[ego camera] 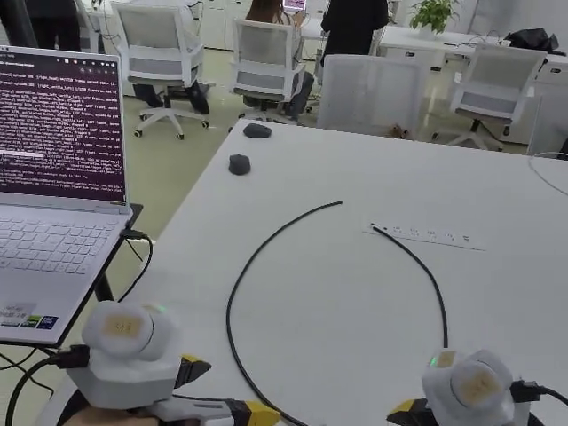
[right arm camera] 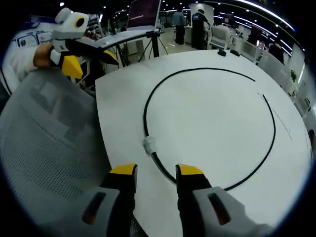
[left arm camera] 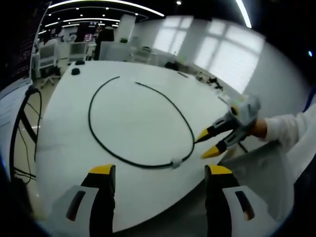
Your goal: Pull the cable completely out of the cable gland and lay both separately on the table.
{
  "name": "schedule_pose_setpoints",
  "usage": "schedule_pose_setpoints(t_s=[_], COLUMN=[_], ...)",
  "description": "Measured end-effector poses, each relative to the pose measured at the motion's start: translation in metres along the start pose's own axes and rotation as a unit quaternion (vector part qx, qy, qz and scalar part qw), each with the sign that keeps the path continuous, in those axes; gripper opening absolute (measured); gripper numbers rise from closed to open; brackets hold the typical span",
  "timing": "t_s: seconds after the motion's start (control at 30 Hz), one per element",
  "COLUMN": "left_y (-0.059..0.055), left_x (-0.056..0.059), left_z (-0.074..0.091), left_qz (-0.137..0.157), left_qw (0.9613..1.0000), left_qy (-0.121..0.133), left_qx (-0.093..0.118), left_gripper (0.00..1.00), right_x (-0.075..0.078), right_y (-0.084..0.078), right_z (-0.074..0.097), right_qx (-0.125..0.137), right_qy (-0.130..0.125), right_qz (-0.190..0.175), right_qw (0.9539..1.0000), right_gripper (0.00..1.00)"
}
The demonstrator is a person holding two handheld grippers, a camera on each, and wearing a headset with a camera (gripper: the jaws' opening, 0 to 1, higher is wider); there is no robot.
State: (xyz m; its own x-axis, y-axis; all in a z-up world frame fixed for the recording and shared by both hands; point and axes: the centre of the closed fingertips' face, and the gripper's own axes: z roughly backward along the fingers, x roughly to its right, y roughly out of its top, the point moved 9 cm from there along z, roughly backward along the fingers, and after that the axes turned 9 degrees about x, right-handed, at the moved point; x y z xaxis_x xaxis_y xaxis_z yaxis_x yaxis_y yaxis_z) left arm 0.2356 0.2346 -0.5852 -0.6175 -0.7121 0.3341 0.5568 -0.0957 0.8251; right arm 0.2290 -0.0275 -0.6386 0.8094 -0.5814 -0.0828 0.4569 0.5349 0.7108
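Black cable (ego camera: 230, 302) lies looped on table (ego camera: 355, 293), with the white cable gland (right arm camera: 149, 145) threaded on it near the front edge. Gland sits just ahead-left of the right hand-held gripper (right arm camera: 156, 170), the nearer one. Cable runs between its parted, empty jaws. Left hand-held gripper (left arm camera: 159, 169) is wide open, empty, farther back.

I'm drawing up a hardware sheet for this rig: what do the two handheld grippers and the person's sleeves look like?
The left gripper and right gripper match: rounded pale-grey plastic housings, black-and-grey jaws with yellow tips, a round tan disc on top and a small green light. A black lead plugs into the left one's housing. The person wears white sleeves.
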Motion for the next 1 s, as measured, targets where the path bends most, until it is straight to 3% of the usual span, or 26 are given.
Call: schedule_pose_setpoints(t_s=[0.2, 0.33, 0.57, 0.7, 1.0], left_y=[0.0, -0.001, -0.002, -0.002, -0.003], left_x=[-0.001, -0.002, -0.004, -0.004, -0.002], left_z=[0.001, 0.001, 0.001, 0.001, -0.001], left_qz=[0.001, 0.004, 0.01, 0.021, 0.008], left_qw=[1.0, 0.9999, 0.9998, 0.9997, 0.9999], left_qy=[0.005, 0.01, 0.015, 0.013, 0.006], left_qx=[0.0, -0.001, -0.002, -0.001, -0.011], left_gripper=[0.74, 0.74, 0.73, 0.73, 0.73], right_x=[0.002, 0.004, 0.001, -0.001, -0.001], right_y=[0.0, -0.002, -0.007, -0.008, -0.003], right_z=[-0.025, -0.038, -0.058, -0.064, -0.064], right_qx=[-0.01, -0.013, -0.017, -0.012, -0.007], right_qy=[0.024, 0.023, 0.042, 0.035, 0.048], right_qz=[0.017, 0.024, 0.016, 0.035, 0.077], right_qw=[0.9995, 0.9994, 0.9989, 0.9987, 0.9959], right_gripper=[0.29, 0.25, 0.23, 0.19, 0.13])
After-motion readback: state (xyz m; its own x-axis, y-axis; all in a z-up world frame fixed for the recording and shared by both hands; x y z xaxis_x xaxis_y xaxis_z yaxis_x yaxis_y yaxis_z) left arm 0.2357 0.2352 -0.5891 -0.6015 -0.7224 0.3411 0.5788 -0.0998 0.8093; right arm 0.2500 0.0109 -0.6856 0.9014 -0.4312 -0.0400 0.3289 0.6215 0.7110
